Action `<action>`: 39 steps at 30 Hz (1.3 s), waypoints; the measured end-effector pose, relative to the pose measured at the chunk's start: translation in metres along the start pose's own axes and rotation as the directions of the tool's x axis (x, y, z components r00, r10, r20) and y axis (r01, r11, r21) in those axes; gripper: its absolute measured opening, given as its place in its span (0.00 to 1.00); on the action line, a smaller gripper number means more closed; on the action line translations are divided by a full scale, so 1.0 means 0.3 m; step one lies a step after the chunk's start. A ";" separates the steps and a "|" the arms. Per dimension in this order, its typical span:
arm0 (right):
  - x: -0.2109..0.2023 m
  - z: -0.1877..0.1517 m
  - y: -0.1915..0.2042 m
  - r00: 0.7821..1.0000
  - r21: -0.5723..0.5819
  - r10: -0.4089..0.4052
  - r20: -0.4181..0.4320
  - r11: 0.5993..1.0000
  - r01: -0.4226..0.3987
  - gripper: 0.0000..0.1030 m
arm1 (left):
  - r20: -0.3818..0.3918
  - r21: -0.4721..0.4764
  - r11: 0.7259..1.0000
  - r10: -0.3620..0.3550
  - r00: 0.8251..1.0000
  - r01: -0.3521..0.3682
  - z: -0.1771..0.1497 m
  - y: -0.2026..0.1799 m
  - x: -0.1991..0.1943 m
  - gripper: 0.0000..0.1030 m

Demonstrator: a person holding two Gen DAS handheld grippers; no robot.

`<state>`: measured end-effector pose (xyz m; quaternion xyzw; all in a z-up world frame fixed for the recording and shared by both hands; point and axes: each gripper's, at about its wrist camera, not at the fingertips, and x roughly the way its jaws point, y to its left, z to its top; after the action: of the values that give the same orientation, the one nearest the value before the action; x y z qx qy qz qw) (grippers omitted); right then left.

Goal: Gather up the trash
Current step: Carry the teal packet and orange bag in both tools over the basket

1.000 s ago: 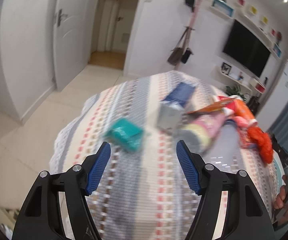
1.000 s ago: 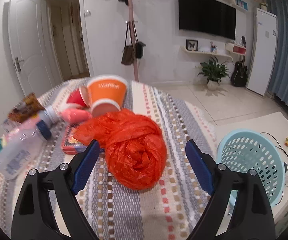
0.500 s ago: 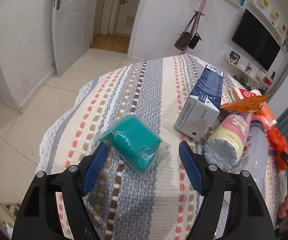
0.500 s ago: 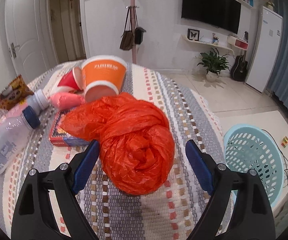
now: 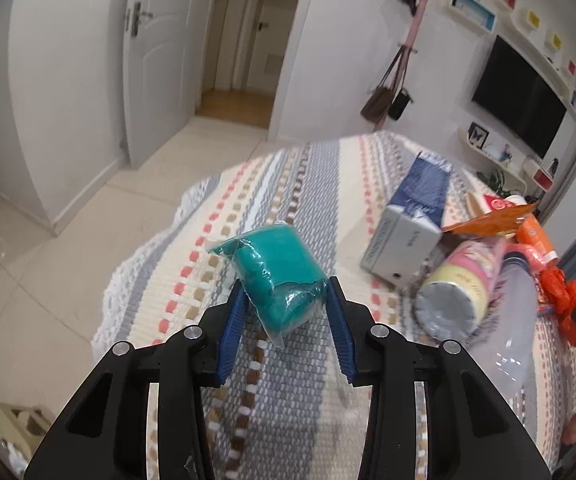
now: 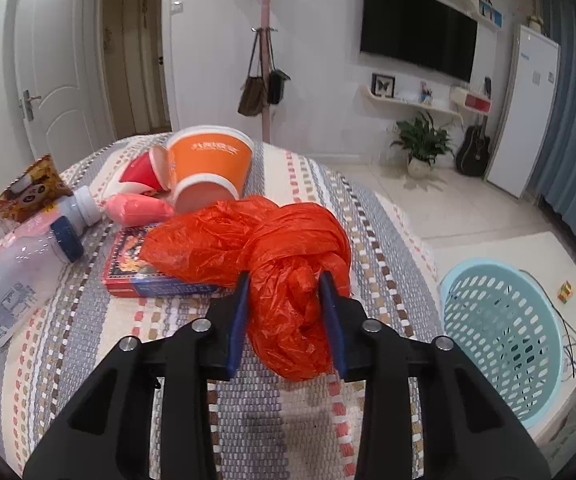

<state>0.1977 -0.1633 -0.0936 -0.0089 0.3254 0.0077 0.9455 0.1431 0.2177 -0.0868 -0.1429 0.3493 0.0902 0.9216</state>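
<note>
Left wrist view looks down on a round table under a striped woven cloth (image 5: 288, 400), and the left gripper (image 5: 285, 304) has just closed its blue pads on a teal bundle wrapped in clear plastic (image 5: 275, 276); the bundle sits squeezed between the two fingers, its far end sticking out beyond the tips toward the table's far left edge. To the right of it lies a blue and white carton (image 5: 408, 232) on its side, and nearer on the right a pink and yellow tub (image 5: 456, 296) lies beside a clear plastic bottle (image 5: 516, 320). Over in the right wrist view, the right gripper (image 6: 285, 304) has also just been closing, and its pads now pinch the near lobe of a crumpled orange plastic bag (image 6: 271, 256), which bulges out above and to the left of the fingers and drapes over a flat red and blue box (image 6: 139, 268) lying on the cloth. Farther back an orange paper cup (image 6: 211, 164) lies tipped against a red cup (image 6: 143, 172), with a pink pouch (image 6: 139, 210) in front of them and a snack packet (image 6: 31, 188) at the far left. Down on the floor to the right of the table stands a pale blue perforated basket (image 6: 500, 324).
</note>
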 end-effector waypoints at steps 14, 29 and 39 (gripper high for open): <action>-0.244 -0.056 -0.057 0.988 0.024 0.034 0.152 0.999 -0.039 0.24 | 0.159 0.173 0.972 -0.188 0.969 0.160 -0.001 -0.272 -0.267 0.36; -0.436 -0.093 -0.394 0.966 0.187 -0.147 0.214 0.976 0.108 0.24 | 0.058 0.419 0.818 -0.457 0.887 0.394 -0.091 -0.860 -0.319 0.36; -0.404 -0.193 -0.676 0.952 0.355 -0.288 0.101 0.905 0.236 0.24 | -0.097 0.559 0.646 -0.572 0.815 0.520 -0.227 -1.291 -0.279 0.36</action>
<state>0.0705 -0.3683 -0.0623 0.1105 0.2452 -0.1752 0.9471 0.1421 -0.1754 -0.0019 0.0401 0.2595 -0.2922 0.9196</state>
